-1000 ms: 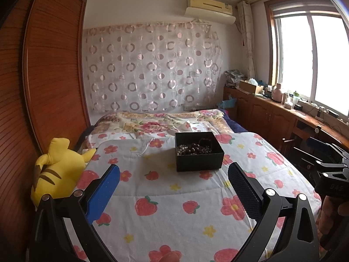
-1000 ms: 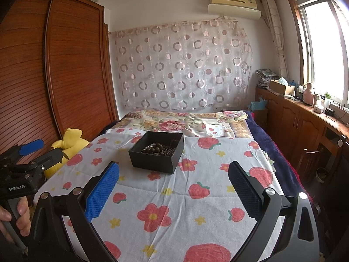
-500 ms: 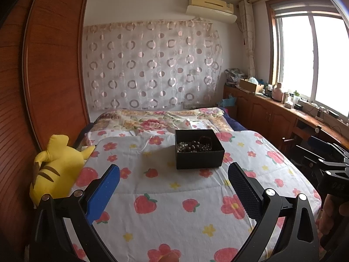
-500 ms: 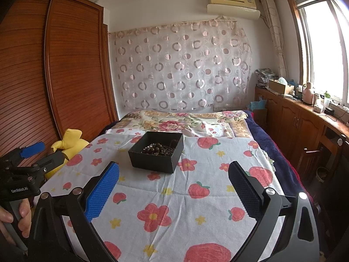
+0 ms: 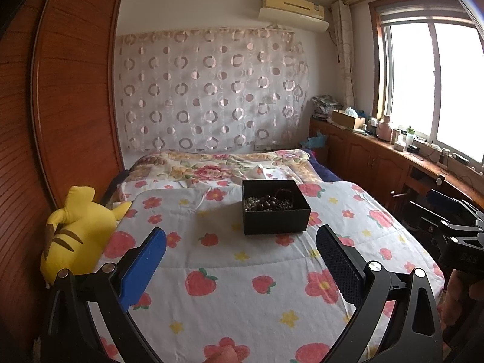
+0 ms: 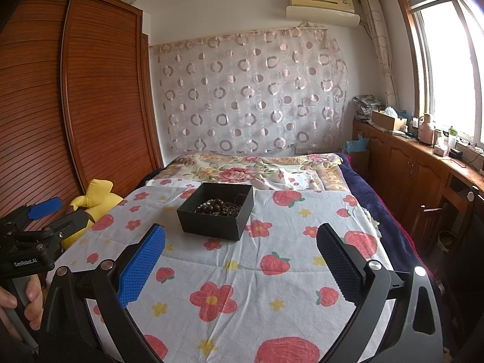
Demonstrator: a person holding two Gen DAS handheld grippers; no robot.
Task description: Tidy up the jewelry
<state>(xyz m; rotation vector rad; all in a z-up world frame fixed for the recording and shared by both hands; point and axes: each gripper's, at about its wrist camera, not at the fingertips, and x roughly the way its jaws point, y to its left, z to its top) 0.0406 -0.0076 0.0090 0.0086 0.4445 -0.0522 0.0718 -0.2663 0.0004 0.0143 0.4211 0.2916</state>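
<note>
White lettering "GenRobot.AI" is printed on the black body of the left hand-held gripper, seen from the right wrist camera.

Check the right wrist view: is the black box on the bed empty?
No, the black box holds a heap of dark beads.

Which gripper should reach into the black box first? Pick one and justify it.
Left, marginally. The black box sits nearly centred between the open left gripper's fingers, while it lies left of the open right gripper's centreline. Both are empty and well back from it.
</note>
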